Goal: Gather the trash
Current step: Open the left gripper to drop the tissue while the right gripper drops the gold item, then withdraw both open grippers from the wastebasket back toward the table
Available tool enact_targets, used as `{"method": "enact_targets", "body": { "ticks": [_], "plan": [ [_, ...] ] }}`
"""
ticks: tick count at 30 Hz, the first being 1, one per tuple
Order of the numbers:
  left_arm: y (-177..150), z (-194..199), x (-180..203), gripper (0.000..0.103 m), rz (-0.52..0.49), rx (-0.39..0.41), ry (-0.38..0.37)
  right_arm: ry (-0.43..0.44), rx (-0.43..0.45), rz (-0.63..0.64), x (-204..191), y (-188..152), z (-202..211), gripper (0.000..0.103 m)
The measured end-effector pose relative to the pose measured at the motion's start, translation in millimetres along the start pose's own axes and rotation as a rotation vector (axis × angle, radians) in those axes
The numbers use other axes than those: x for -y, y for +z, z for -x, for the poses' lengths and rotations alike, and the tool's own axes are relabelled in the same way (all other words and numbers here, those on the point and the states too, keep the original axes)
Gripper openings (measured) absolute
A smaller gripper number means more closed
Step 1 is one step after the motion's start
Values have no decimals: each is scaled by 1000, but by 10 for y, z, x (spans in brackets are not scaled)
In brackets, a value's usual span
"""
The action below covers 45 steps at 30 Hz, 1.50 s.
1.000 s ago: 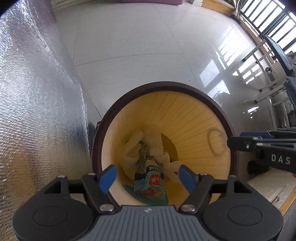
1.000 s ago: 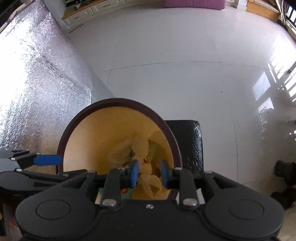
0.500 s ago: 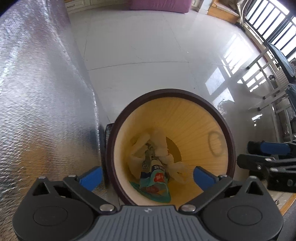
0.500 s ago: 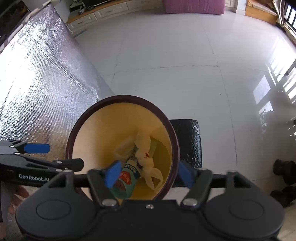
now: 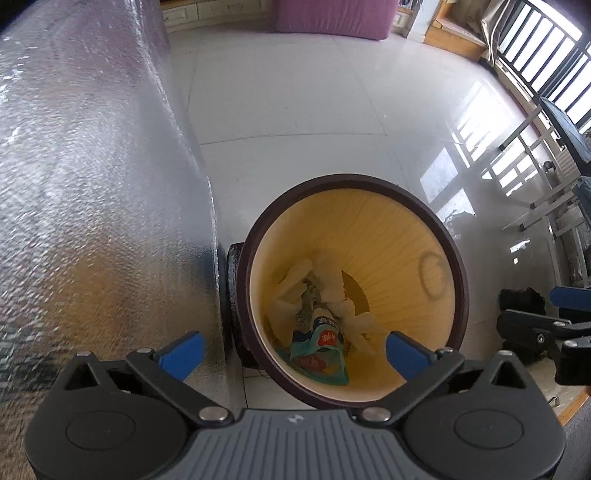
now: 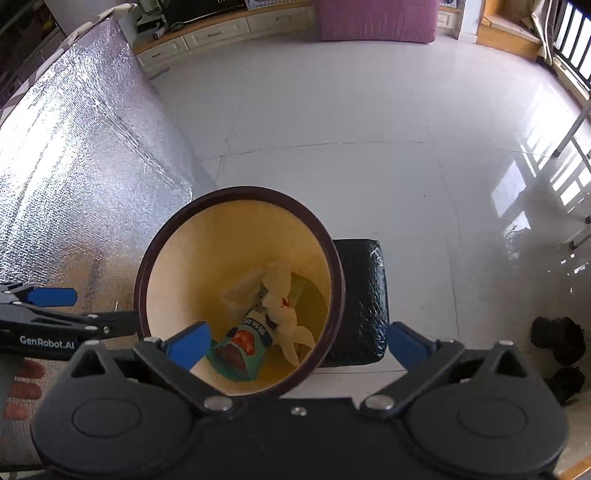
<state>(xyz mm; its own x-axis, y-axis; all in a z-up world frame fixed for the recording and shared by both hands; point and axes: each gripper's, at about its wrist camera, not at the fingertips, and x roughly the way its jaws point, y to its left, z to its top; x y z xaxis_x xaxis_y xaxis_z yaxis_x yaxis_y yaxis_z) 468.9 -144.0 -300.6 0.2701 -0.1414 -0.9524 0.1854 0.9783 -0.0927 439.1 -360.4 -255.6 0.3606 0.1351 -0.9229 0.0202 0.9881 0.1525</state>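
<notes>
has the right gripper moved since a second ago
Yes. The right gripper has risen away from the brown-rimmed yellow bin, which now looks smaller, and its jaws have opened.

You stand over a glossy white tiled floor [image 6: 369, 122] streaked with window glare. A silver foil-quilted sheet [image 5: 92, 184] runs along your left. A purple mattress [image 6: 373, 18] and low drawer cabinet [image 6: 207, 33] line the far wall; window bars [image 5: 546, 48] sit right.

both grippers, left gripper [image 5: 291, 350] and right gripper [image 6: 295, 343], opened and rose.
</notes>
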Motion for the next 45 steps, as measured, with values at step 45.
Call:
{"method": "enact_targets", "body": {
  "ticks": [45],
  "plan": [
    [-1709, 3010, -857, 103, 103, 667, 35, 102, 588, 192, -1258, -1021, 2205, 103]
  ]
}}
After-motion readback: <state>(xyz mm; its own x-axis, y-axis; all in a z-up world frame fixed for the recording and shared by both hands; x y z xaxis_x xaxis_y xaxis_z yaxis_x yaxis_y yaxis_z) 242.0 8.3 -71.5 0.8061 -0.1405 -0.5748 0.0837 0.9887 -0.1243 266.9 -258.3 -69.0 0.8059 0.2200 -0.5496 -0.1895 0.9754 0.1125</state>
